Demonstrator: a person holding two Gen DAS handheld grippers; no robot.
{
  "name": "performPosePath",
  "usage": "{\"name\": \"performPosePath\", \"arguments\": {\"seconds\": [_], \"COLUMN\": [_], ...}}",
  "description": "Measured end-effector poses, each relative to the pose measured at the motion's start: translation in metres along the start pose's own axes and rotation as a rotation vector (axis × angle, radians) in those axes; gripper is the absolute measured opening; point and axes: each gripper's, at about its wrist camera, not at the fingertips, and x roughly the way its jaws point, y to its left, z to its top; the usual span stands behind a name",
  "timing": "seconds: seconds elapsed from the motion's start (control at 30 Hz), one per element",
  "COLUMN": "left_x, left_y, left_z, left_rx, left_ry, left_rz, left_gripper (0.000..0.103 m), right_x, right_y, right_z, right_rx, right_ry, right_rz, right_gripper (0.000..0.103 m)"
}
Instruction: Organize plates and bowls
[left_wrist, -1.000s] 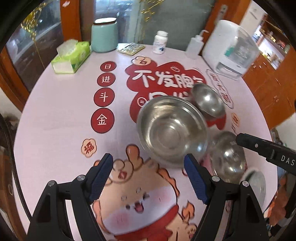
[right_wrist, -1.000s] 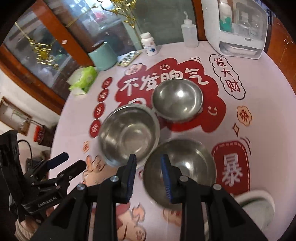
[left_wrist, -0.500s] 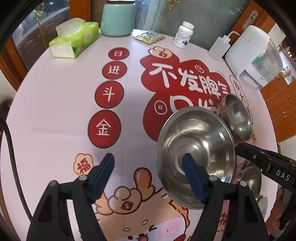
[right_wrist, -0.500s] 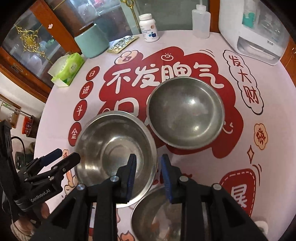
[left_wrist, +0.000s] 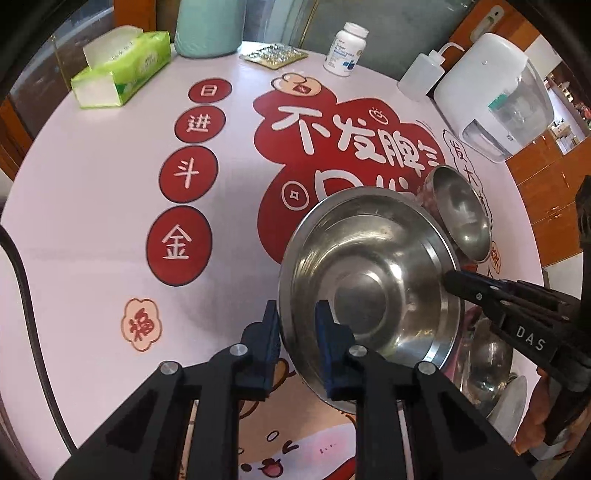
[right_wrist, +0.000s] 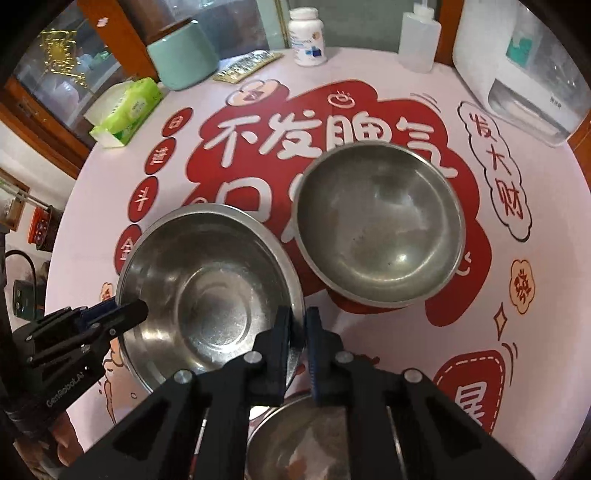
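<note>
A large steel bowl (left_wrist: 369, 288) (right_wrist: 207, 295) sits on the pink printed tablecloth. My left gripper (left_wrist: 297, 332) straddles its near-left rim. The jaws are closing, one pad outside the wall and one inside, both pressing on it. My right gripper (right_wrist: 299, 328) is shut on the opposite rim; the left wrist view shows its tip (left_wrist: 450, 278) at the bowl's right edge. A medium steel bowl (right_wrist: 376, 229) (left_wrist: 461, 214) stands just behind and touches the large one. A third steel bowl (right_wrist: 306, 443) (left_wrist: 487, 358) lies under the right gripper.
A white dish (left_wrist: 513, 398) lies by the third bowl at the table's edge. Along the far edge stand a green tissue box (left_wrist: 122, 70), a teal canister (left_wrist: 210, 26), a blister pack (left_wrist: 273, 57), a pill bottle (left_wrist: 345, 50), a squeeze bottle (left_wrist: 424, 77) and a white appliance (left_wrist: 495, 96).
Both grippers came down and forward to the large bowl. The left jaws went from wide open to closed on its rim. The right jaws narrowed onto the opposite rim.
</note>
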Motion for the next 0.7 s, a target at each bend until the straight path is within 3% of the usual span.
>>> {"name": "performPosePath", "arguments": {"seconds": [0.4, 0.7], "left_x": [-0.093, -0.146], "left_y": [-0.005, -0.02], "left_z": [-0.03, -0.096], "left_rx": [0.019, 0.031], "left_ry": [-0.131, -0.159], "left_rz": [0.009, -0.005], "left_gripper": [0.017, 0.017], "right_x": [-0.07, -0.115], "right_y": [0.023, 0.025], "right_z": [-0.026, -0.095], "right_rx": [-0.017, -0.067], "right_ry": [-0.095, -0.118], "right_rz": [0.094, 0.126], "right_gripper": [0.009, 0.009]}}
